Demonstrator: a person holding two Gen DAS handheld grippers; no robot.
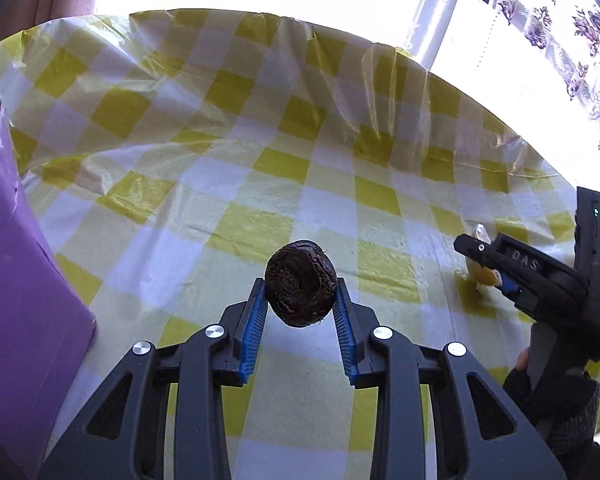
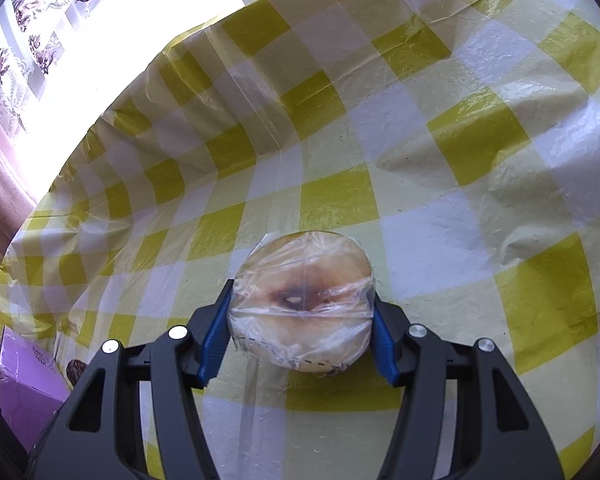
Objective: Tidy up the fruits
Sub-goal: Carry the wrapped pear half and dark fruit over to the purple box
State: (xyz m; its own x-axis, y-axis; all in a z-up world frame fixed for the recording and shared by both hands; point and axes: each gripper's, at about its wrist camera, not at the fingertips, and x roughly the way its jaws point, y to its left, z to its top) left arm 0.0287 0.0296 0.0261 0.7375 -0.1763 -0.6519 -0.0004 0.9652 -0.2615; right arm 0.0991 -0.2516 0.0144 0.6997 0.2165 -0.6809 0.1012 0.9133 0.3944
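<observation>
Left wrist view: the left gripper (image 1: 301, 300) has its blue pads (image 1: 253, 326) pressed on both sides of a small dark brown fruit (image 1: 301, 285) (wrinkly, with a swirl on its end); the jaws are pulled in tight on it, and the fruit sits up off the yellow and white checked tablecloth (image 1: 236, 184); a purple box (image 1: 24, 280) stands close on the left side; far to the right the other gripper shows from the side, held by a hand in a dark glove (image 1: 556, 396), with something yellow at its tip.

In the right wrist view, the right gripper (image 2: 300, 320) holds a round pale fruit wrapped in clear plastic (image 2: 302, 304); its jaws are partly open, and both blue pads touch the sides of the fruit; the fruit has a brown spot in the middle; under it lies the same checked cloth; the purple box is at the bottom left, with a small dark lump (image 2: 76, 369) just beside it.
</observation>
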